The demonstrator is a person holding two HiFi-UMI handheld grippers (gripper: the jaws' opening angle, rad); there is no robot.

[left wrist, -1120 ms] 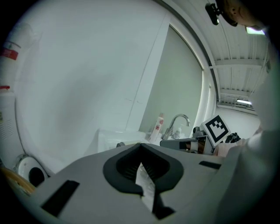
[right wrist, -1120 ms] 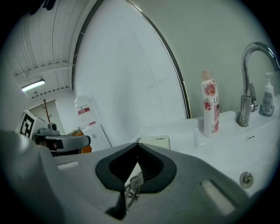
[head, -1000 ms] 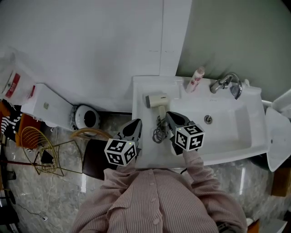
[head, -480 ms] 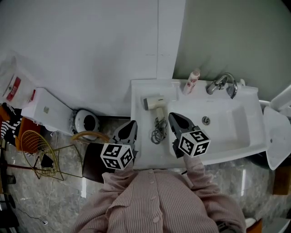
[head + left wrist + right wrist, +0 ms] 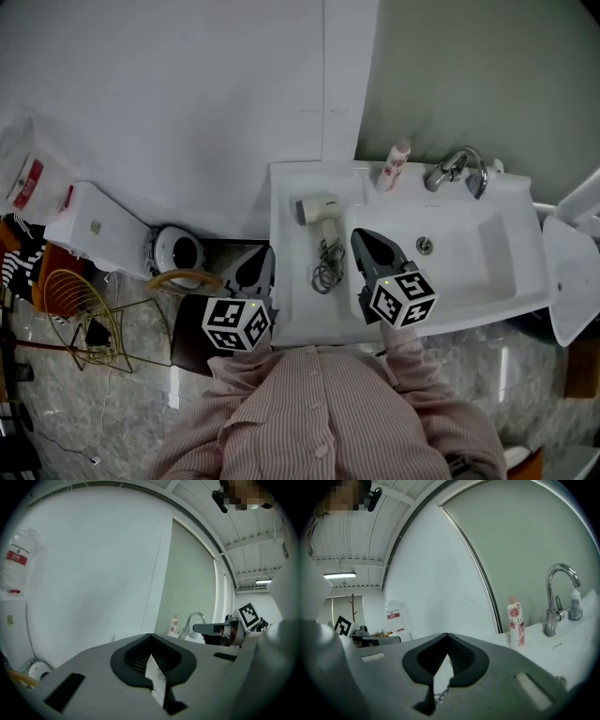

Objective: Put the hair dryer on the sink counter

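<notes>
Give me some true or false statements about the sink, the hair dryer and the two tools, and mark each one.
1. The hair dryer lies on the sink counter, left of the basin in the head view. True.
2. The right tool grips the hair dryer. False: it is shut on nothing, apart from the dryer.
3. A pink bottle stands beside the faucet. True.
4. The cord hangs into the basin. False: it lies coiled on the counter by the dryer's handle.
</notes>
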